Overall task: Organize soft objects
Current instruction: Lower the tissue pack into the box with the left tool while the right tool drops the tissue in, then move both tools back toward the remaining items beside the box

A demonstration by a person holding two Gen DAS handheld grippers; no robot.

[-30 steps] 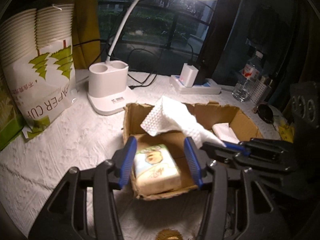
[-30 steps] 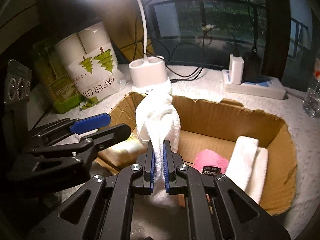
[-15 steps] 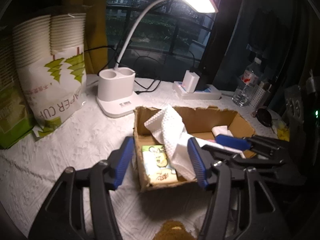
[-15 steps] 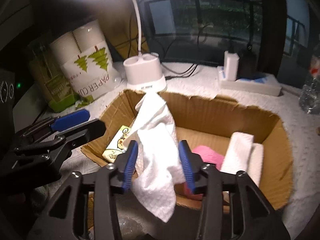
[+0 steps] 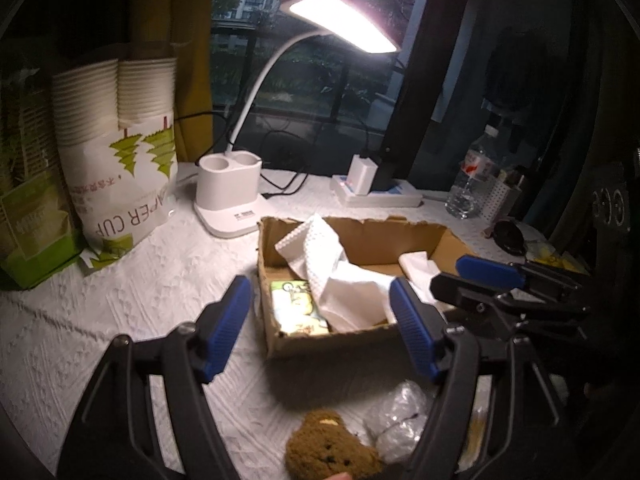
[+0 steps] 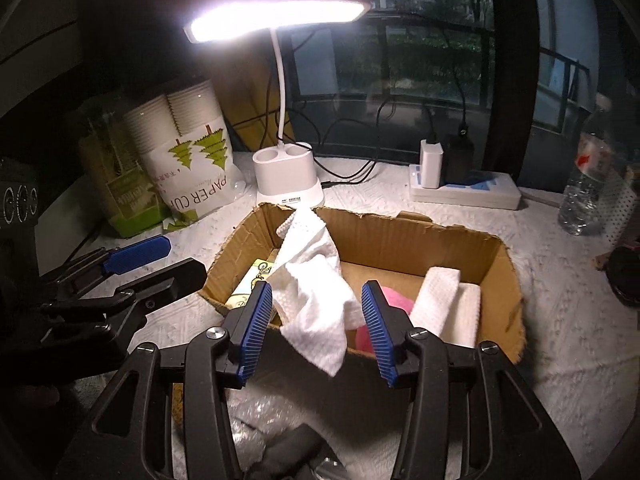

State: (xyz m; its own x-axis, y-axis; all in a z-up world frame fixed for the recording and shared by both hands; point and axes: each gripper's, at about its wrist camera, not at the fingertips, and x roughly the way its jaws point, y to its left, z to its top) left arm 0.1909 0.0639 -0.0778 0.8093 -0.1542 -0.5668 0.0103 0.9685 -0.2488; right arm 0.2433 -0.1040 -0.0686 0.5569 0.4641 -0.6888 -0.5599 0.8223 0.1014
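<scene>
Both angled down at the torn brown cardboard box (image 6: 420, 240), the left hand-held gripper (image 5: 320, 322) is opening empty and the right hand-held gripper (image 6: 317, 330) stands half-open and empty above the crumpled white paper towel (image 6: 316, 280) draped inside.

The white cloth (image 6: 316, 284) draped over the cardboard box (image 6: 404, 236) hid most of the pink thing (image 6: 394, 300) and part of the yellow packet (image 5: 298, 306). A brown plush toy (image 5: 330, 450) was cut off by the bottom edge. The crumpled plastic (image 5: 396, 420) beside it was too blurred to identify.
</scene>
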